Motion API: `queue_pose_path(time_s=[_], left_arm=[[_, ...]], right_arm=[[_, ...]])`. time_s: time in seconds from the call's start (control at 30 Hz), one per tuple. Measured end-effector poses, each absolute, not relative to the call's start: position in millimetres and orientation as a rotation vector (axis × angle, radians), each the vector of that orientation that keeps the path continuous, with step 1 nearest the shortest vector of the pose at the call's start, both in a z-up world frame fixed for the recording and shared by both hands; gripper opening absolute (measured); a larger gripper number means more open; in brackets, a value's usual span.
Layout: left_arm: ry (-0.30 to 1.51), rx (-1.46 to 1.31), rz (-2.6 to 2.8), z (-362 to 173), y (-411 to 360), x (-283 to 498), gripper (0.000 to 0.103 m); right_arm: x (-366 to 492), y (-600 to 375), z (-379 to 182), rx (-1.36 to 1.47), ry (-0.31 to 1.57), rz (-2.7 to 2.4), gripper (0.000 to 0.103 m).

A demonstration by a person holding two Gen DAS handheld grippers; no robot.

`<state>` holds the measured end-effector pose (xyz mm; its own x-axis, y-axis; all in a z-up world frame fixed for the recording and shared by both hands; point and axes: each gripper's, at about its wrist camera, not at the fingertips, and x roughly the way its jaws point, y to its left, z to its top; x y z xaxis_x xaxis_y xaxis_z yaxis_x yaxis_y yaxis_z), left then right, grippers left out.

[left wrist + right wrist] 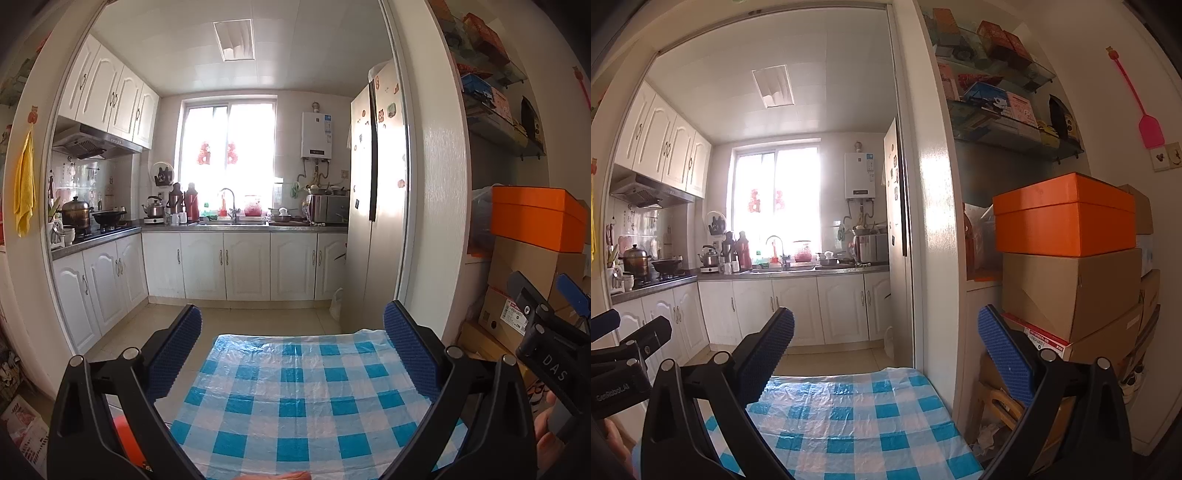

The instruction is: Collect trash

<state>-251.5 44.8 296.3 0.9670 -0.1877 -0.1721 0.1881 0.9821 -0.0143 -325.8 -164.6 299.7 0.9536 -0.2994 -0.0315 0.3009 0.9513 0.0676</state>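
Risk: both my left gripper (291, 354) and right gripper (886, 354) hang wide open and empty above the checked tablecloth (295, 398), no trash visible on it, so I could snag plastic instead.

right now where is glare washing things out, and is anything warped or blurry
Left wrist view: the window is blown out, hazing the sink counter, and glare streaks the fridge; door frames bow from fisheye. Right wrist view: the same window blooms white, the orange box stays sharp, and edges curve.
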Motion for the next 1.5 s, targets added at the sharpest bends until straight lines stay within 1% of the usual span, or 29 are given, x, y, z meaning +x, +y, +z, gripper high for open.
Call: queue_pose_path(time_s=[1.17,1.5], left_arm=[[0.247,0.027,-0.158,270.2,32.9,-219.9,0.099],[0.310,0.046,-0.140,243.2,27.8,-187.0,0.099]], right_arm=[[-299.1,-173.1,275.0,0.096,0.083,-0.287,0.098],[-259.0,-182.0,242.0,0.101,0.183,-0.270,0.098]])
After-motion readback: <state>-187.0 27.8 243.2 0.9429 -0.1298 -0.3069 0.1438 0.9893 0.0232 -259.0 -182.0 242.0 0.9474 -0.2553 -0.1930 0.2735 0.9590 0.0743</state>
